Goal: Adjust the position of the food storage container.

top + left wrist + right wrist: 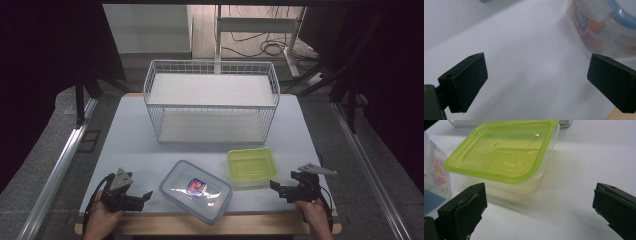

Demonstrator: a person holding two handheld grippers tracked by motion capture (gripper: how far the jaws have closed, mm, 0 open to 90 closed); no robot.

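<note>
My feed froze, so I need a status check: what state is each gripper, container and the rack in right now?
Left gripper: open, holding nothing.
Right gripper: open, holding nothing.
Clear rectangular plastic box with blue-rimmed lid: lid on, a printed packet inside, flat on the table.
Clear plastic tub with lime-green lid: lid on, looks empty, upright.
White wire two-tier rack: upright, both shelves bare.

Label inside clear container [196, 190]: print blurred, nothing readable.

Black claws [145, 196], grey tri plates
</note>
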